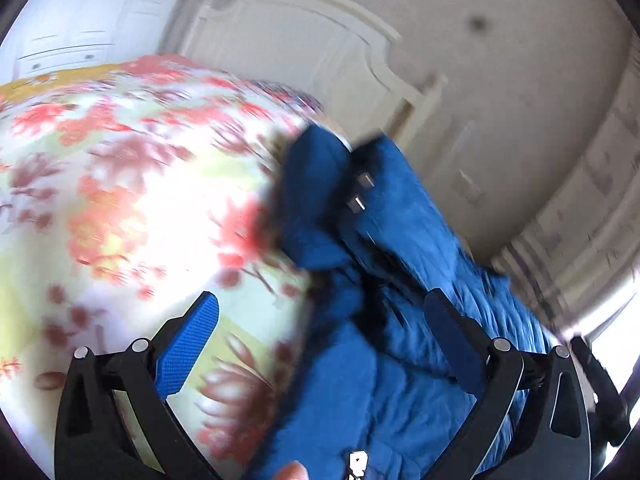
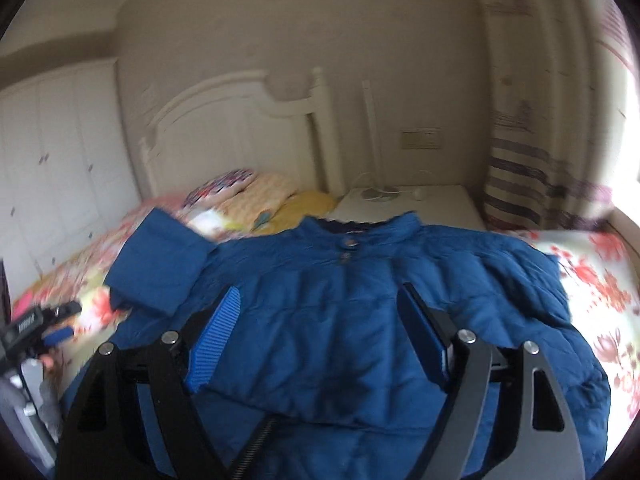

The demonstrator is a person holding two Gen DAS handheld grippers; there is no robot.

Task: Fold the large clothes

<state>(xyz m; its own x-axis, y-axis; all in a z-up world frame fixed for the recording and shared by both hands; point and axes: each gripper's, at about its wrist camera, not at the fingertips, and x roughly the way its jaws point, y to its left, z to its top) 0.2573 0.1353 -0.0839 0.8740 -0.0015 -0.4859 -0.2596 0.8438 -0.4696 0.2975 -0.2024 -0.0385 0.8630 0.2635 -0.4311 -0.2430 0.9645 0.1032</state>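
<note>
Blue quilted jacket [image 2: 340, 320] flat on floral bedspread [image 2: 600, 280], 1 sleeve folded; both jaws released.

A blue quilted jacket [image 2: 340, 320] lies front-up on the floral bed, one sleeve folded across its chest.

Bedroom: beige wall [image 2: 280, 20], white headboard [image 2: 224, 128], white wardrobe [image 2: 52, 152], white nightstand [image 2: 420, 204], striped curtain [image 2: 532, 168] beside a bright window [image 2: 628, 140].
</note>
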